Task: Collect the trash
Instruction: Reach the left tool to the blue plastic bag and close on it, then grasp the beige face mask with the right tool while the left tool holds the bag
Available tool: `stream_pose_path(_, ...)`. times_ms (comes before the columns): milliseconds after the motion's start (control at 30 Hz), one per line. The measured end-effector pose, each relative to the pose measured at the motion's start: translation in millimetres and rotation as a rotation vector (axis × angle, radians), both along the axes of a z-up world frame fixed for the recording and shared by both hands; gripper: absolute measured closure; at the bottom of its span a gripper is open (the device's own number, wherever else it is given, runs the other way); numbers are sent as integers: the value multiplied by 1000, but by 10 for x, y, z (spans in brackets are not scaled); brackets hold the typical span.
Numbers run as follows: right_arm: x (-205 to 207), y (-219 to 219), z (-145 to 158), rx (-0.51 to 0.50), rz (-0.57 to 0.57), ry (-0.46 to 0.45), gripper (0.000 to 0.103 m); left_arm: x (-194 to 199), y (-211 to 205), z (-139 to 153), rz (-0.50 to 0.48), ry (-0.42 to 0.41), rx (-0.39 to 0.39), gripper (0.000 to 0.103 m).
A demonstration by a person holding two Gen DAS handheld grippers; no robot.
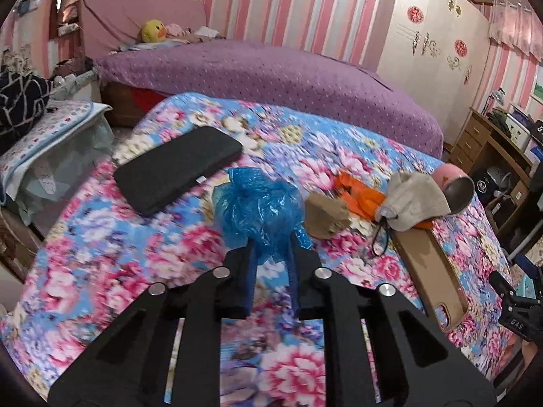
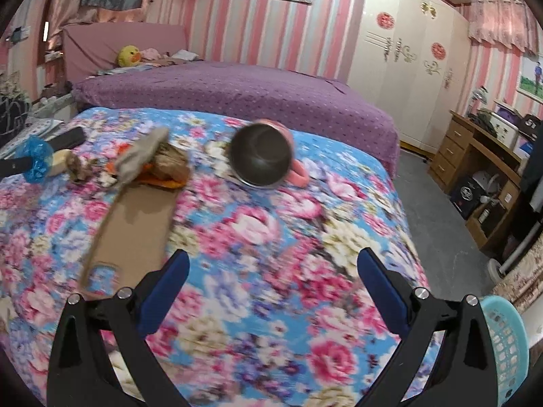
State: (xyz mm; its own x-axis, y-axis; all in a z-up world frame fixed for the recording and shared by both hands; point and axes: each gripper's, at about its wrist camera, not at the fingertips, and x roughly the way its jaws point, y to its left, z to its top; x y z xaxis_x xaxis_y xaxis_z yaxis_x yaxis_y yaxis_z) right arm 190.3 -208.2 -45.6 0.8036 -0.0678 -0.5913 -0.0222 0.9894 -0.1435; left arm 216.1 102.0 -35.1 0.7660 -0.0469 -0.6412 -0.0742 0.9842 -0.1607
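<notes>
My left gripper (image 1: 271,251) is shut on a crumpled blue plastic bag (image 1: 259,208) and holds it just above the flowered bedspread (image 1: 101,254). The bag also shows at the far left of the right wrist view (image 2: 35,162). More scraps lie beside it: a crumpled brown paper wad (image 1: 327,215), an orange wrapper (image 1: 359,196) and a grey face mask (image 1: 415,201). My right gripper (image 2: 273,271) is open and empty above the bedspread, short of the pink cup (image 2: 263,156). A turquoise basket (image 2: 507,346) is at the bottom right of the right wrist view.
A black phone (image 1: 178,168) and a tan phone case (image 1: 431,268) lie on the bedspread. A purple bed (image 1: 271,78) stands behind. A wooden desk (image 2: 475,169) and a white wardrobe (image 2: 407,51) stand on the right, with grey floor between.
</notes>
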Motion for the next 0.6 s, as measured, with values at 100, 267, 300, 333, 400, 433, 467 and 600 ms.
stream_pose_path(100, 67, 170, 55, 20, 47, -6, 6, -39, 71, 63, 24, -24, 30, 92)
stream_pose_path(267, 373, 525, 99, 15, 105, -22, 6, -48, 249, 55, 58, -23, 44, 92)
stream_pose_path(300, 431, 581, 96, 19, 113, -21, 6, -56, 295, 50, 65, -22, 43, 92)
stream_pose_path(333, 528, 659, 88, 19, 122, -16, 6, -64, 348, 50, 74, -22, 38, 93)
stream_pose_path(400, 659, 757, 90, 16, 134, -12, 8, -80, 422, 53, 87, -26, 27, 93)
stream_pose_path(433, 699, 797, 103, 16, 140, -14, 9, -86, 463, 59, 96, -28, 22, 93)
stream_pose_path(467, 748, 839, 130, 18, 150, -18, 13, -92, 487, 64, 102, -29, 21, 93)
stream_pose_path(600, 999, 988, 200, 32, 182, 1, 31, -71, 522, 46, 119, -22, 13, 93)
